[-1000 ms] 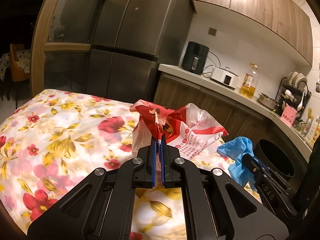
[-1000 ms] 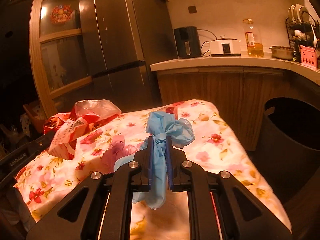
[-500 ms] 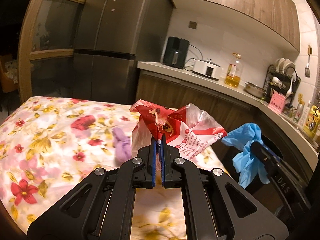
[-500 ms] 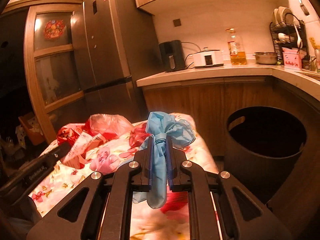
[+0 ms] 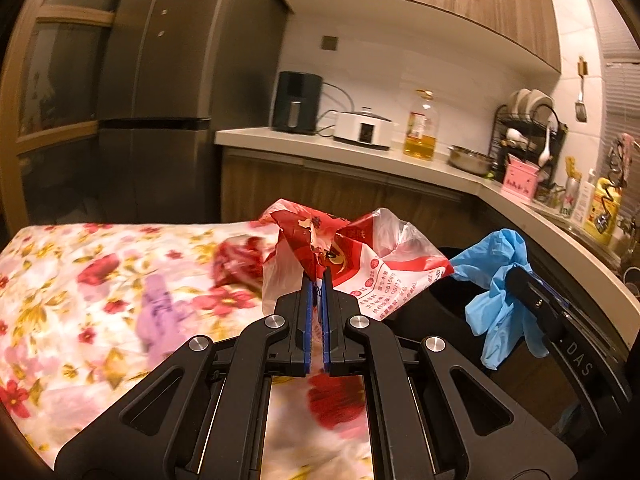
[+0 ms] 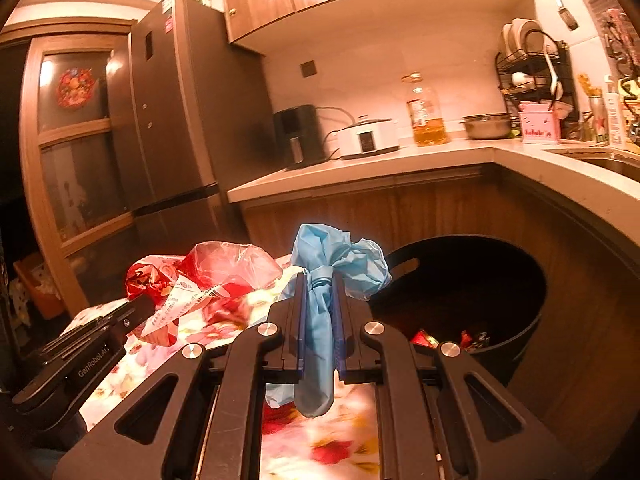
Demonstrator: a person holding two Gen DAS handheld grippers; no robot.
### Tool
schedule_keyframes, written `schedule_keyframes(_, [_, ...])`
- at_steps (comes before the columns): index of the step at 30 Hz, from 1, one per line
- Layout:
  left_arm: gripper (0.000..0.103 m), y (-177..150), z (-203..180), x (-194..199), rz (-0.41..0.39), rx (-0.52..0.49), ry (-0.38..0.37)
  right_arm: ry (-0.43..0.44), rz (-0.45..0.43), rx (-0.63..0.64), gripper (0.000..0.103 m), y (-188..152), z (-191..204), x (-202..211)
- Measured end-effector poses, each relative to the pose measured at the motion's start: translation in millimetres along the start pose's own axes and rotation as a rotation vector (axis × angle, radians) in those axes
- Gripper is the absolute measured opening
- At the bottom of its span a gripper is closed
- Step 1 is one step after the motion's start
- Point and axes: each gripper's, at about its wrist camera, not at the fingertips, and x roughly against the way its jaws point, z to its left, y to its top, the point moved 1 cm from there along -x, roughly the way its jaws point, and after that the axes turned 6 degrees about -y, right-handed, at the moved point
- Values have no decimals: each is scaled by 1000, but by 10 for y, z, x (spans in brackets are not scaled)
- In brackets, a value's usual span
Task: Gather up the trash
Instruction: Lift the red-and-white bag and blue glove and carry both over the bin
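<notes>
Left hand-held gripper (image 5: 316, 280): blue pads clamped together on a crumpled red-and-white plastic bag (image 5: 360, 256). Bag held clear above the flowered tablecloth (image 5: 80, 280), bunched upward and spilling to the right of the pads; printed label side facing the camera.

Right hand-held gripper (image 6: 319, 284): closed on a light blue disposable glove (image 6: 320, 320). Cuff end puffed out above the pads, remainder hanging down between the arms. Seen from the left wrist view, same glove (image 5: 494, 292) dangling at the right gripper's tip, over the dark opening of the trash bin.

Black round trash bin (image 6: 516, 328) on the floor just right of the desk, against the wooden lower cabinets. Some red and mixed scraps visible at its bottom. Glove in front of the bin's near-left rim in the right wrist view; bag to the left, above the cloth-covered desk edge.

A purple item (image 5: 158, 312) lying on the tablecloth left of the left gripper; blurred, kind unclear.

Background: grey refrigerator (image 6: 176, 120), kitchen counter (image 6: 400, 156) carrying a black appliance, white cooker, oil bottle (image 6: 426, 116), metal bowl, dish rack (image 6: 532, 72). Warm, dim lighting; tablecloth blurred in both views.
</notes>
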Motion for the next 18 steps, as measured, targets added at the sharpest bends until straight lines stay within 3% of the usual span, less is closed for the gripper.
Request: schedule_keyframes(18, [3, 145, -965, -738, 19, -74, -154, -170, -54, -61, 12, 346, -908, -196])
